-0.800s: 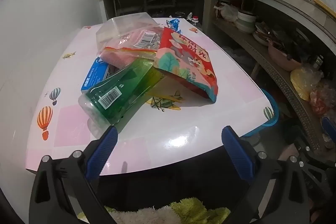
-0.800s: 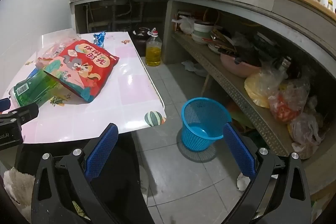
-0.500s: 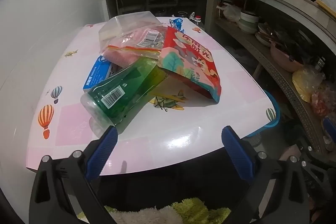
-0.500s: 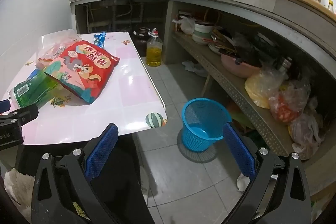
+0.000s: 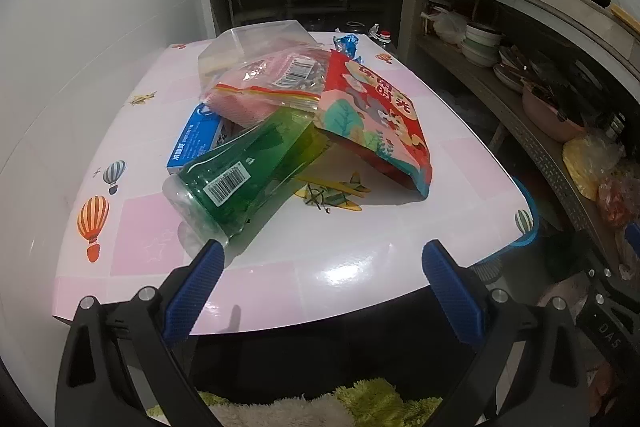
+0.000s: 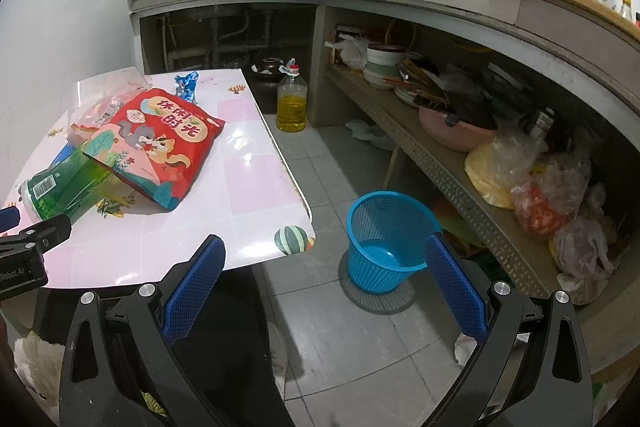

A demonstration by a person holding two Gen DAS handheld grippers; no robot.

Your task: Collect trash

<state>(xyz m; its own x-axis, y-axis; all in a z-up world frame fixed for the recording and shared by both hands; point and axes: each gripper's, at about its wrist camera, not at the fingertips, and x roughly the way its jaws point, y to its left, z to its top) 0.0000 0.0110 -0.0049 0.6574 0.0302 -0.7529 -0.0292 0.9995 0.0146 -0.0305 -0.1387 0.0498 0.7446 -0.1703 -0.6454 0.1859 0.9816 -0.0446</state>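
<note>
A pile of trash lies on the pink table [image 5: 280,279]: a green plastic bottle [image 5: 244,175] on its side, a red snack bag [image 5: 376,119], a clear zip bag [image 5: 272,83], a blue box [image 5: 196,141] and a small blue wrapper [image 5: 347,45]. My left gripper [image 5: 320,259] is open and empty, just in front of the bottle's base. My right gripper [image 6: 324,255] is open and empty, over the floor beside the table's corner. The bottle [image 6: 64,183] and red bag [image 6: 160,139] show in the right wrist view too. A blue mesh basket [image 6: 384,239] stands on the floor.
A counter with a lower shelf [image 6: 460,167] holds bowls and plastic bags along the right. An oil bottle [image 6: 292,103] and a dark pot [image 6: 268,71] stand on the tiled floor past the table. A white wall [image 5: 80,47] runs along the table's left side.
My left gripper has moved a little closer to the green bottle. The right gripper has barely shifted. Nothing has been taken hold of.
</note>
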